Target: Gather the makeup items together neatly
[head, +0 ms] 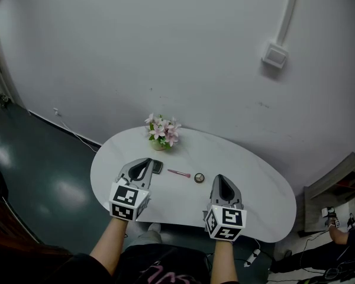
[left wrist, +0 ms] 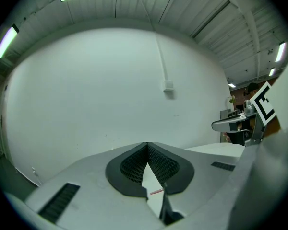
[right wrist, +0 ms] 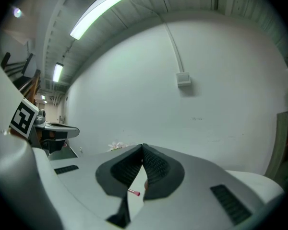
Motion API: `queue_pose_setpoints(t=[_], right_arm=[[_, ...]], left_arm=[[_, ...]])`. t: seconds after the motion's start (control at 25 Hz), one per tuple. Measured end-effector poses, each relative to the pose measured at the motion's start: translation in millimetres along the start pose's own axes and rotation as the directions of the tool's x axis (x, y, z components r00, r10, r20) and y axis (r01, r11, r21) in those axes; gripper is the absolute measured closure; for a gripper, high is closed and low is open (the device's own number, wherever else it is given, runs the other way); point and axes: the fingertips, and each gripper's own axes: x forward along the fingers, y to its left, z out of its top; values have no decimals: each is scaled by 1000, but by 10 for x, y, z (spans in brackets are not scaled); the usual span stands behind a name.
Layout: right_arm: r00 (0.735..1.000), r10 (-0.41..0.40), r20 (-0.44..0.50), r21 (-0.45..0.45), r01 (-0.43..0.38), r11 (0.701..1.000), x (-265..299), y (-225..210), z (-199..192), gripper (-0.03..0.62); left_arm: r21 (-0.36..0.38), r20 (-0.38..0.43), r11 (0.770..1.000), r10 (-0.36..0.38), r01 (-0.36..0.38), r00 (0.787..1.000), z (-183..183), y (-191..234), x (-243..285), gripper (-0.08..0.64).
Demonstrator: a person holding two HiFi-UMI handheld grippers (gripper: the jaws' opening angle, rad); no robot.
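Note:
Three makeup items lie in a row on the white oval table (head: 260,209): a dark flat case (head: 158,167), a thin pink stick (head: 178,173) and a small round compact (head: 199,178). My left gripper (head: 145,164) hovers just left of the dark case, shut and holding nothing. My right gripper (head: 220,180) is just right of the compact, also shut and holding nothing. In the left gripper view the jaws (left wrist: 147,144) meet at the tip, and the pink stick (left wrist: 157,191) shows below them. In the right gripper view the closed jaws (right wrist: 143,146) frame the stick's pink end (right wrist: 134,192).
A small pot of pink and white flowers (head: 161,132) stands at the table's far edge, behind the items. A white wall rises close behind the table. Dark floor lies to the left, and a shelf corner (head: 343,179) is at the right.

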Motion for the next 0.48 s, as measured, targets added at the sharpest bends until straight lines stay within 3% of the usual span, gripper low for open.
queue_pose_setpoints(t=[0.28, 0.48], right_arm=[[1000, -16, 10, -80, 17, 997, -14, 34, 39, 529], [1000, 0, 19, -73, 2, 997, -2, 135, 34, 529]], left_arm=[[-23, -7, 1000, 17, -17, 1000, -62, 58, -27, 548], [-15, -5, 1000, 6, -6, 1000, -55, 57, -25, 549]])
